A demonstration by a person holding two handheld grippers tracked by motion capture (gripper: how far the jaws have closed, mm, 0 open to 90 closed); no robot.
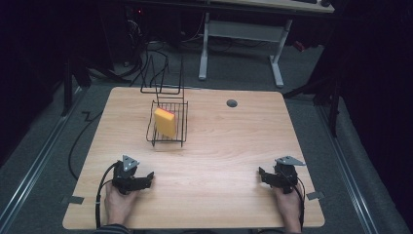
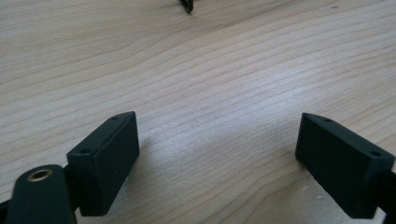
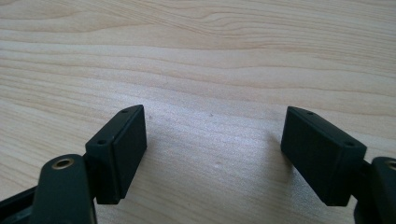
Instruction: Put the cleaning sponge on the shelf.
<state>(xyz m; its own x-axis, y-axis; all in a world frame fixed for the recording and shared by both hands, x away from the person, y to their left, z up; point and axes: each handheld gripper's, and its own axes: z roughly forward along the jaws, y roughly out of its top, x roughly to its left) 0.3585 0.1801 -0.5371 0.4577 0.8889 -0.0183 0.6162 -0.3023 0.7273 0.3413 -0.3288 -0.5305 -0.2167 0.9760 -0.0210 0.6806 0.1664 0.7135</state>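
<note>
Yellow sponge (image 1: 165,122) is sitting in the black wire basket (image 1: 181,132) toward the far left-middle of the wooden table (image 1: 229,146), leaning up on its edge against the wires rather than lying flat. From the high view it looks fully inside the basket, nothing hanging over the rim as far as I can make out.

Both hands are parked way back at the near edge. The left gripper (image 1: 146,179) rests low near the left corner, well apart from the basket, and in the left gripper view its jaws are spread wide with just bare wood grain between them (image 2: 217,158). Same story on the other side: the right gripper (image 1: 263,175) sits near the right corner, jaws spread wide in the right gripper view, nothing pinched, only tabletop (image 3: 212,154) in the gap.

So my read: if the job is getting the sponge into the basket, that part looks done, and both hands are in a resting pose with nothing left in them. If the job is taking it out instead, then nothing has started, since neither claw is anywhere near it. Can't tell which from this alone, but I lean toward finished.

There's also a taller wire rack (image 1: 163,78) standing behind the basket at the far edge, and a small grey round cap (image 1: 232,103) set in the tabletop further right. Neither seems involved.
</note>
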